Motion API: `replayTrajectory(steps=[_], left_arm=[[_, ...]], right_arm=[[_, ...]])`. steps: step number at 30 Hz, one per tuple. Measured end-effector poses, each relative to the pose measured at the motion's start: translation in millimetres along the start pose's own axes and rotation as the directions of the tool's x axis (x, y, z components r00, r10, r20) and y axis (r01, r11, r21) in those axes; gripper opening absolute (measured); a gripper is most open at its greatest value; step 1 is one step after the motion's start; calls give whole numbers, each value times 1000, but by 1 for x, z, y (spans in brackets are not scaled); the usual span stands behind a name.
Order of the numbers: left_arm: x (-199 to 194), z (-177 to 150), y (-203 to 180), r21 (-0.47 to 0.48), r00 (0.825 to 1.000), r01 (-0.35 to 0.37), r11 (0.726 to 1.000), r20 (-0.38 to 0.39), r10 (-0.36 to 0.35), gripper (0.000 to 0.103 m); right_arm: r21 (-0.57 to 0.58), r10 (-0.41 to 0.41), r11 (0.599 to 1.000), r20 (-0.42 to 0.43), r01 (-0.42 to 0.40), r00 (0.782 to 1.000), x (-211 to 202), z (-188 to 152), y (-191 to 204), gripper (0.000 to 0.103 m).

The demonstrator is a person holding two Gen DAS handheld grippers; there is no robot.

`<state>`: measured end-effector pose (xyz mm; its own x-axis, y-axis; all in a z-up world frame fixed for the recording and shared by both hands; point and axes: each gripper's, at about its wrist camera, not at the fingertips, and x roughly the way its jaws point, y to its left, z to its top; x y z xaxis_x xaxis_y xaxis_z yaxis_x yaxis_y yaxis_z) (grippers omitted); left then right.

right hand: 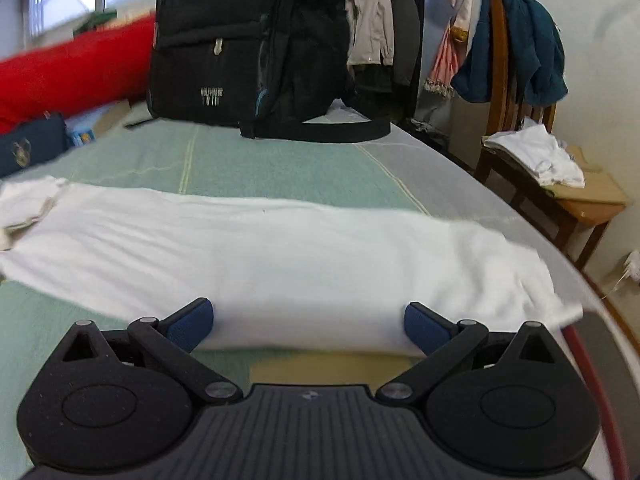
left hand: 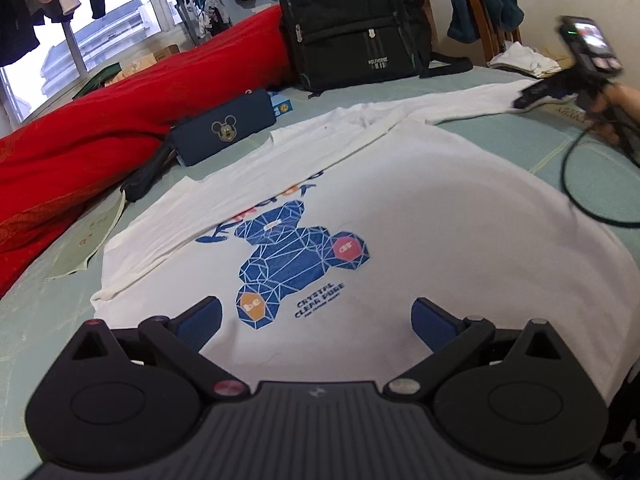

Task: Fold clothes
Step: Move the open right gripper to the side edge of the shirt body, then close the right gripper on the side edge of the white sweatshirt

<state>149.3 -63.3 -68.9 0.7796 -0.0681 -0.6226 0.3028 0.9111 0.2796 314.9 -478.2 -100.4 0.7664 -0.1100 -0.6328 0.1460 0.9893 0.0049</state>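
Observation:
A white long-sleeved shirt (left hand: 420, 216) with a blue bear print (left hand: 292, 256) lies flat on a green table cover (left hand: 580, 160). One sleeve is folded across the chest; the other sleeve (right hand: 280, 256) stretches out to the right. My left gripper (left hand: 316, 320) is open and empty, hovering over the shirt's lower body. My right gripper (right hand: 308, 320) is open and empty over the near edge of the outstretched sleeve. It also shows in the left wrist view (left hand: 532, 96), at the sleeve's end.
A black backpack (left hand: 352, 20) stands at the back of the table, its strap (right hand: 320, 130) lying flat. A red cushion (left hand: 100, 120) and a dark Mickey pouch (left hand: 224, 128) lie left. A wooden chair (right hand: 560, 184) with folded white clothes stands right of the table.

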Motion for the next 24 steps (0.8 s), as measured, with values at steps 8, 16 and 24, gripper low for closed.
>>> replayTrajectory(steps=[8, 16, 24], left_arm=[[-3, -2, 5, -9, 1000, -7, 1000, 23, 7, 101], [-15, -7, 14, -5, 998, -36, 999, 48, 37, 101], [-8, -12, 19, -25, 998, -14, 1000, 55, 16, 101]], right_arm=[[38, 67, 997, -27, -66, 997, -12, 45, 48, 103], [-87, 74, 993, -78, -81, 994, 37, 45, 125, 103], [-75, 109, 990, -95, -116, 989, 15, 33, 108, 103]])
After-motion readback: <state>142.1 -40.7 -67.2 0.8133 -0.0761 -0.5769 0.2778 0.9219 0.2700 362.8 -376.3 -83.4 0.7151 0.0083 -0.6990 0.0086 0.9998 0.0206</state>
